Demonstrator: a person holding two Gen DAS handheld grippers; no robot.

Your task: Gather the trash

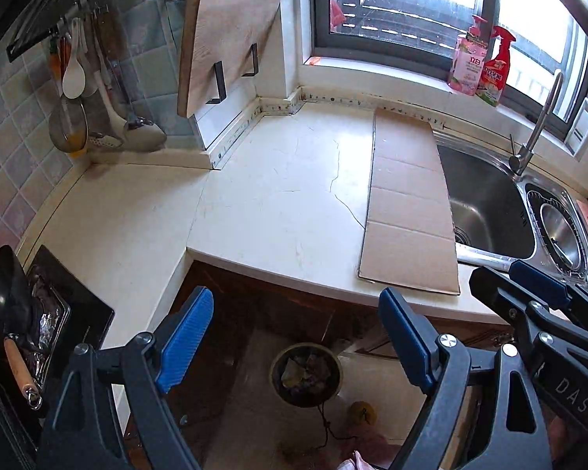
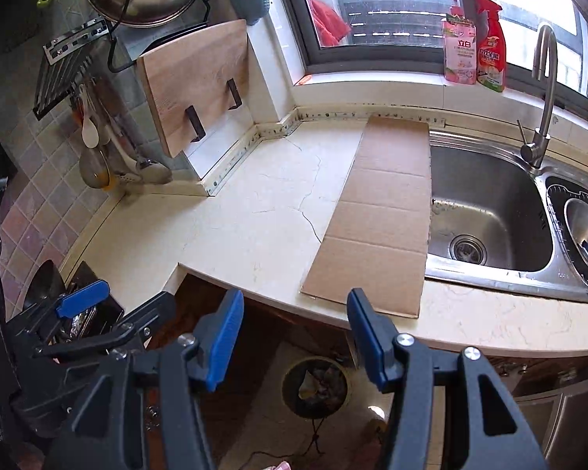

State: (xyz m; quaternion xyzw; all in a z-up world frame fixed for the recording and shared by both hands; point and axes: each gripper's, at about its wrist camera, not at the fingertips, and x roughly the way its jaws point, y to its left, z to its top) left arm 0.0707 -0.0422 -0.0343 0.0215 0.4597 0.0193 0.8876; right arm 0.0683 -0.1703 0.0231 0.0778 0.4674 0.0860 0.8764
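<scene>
A round trash bin [image 1: 305, 375] with scraps inside stands on the floor below the counter edge; it also shows in the right wrist view [image 2: 315, 387]. My left gripper [image 1: 296, 305] is open and empty, held above the bin and in front of the counter. My right gripper [image 2: 296, 305] is open and empty, also above the bin. A flat strip of brown cardboard [image 1: 409, 211] lies on the white countertop [image 1: 270, 203] next to the sink; it shows in the right wrist view too [image 2: 384, 219]. A small yellowish scrap [image 1: 362, 411] lies on the floor beside the bin.
A steel sink [image 2: 486, 207] with a tall faucet [image 2: 541, 90] is at the right. A wooden cutting board [image 1: 223, 43] leans on the back wall. Utensils [image 1: 86, 90] hang at the left. A wok [image 1: 4, 305] sits on the stove. Two cleaner bottles [image 2: 474, 47] stand on the windowsill.
</scene>
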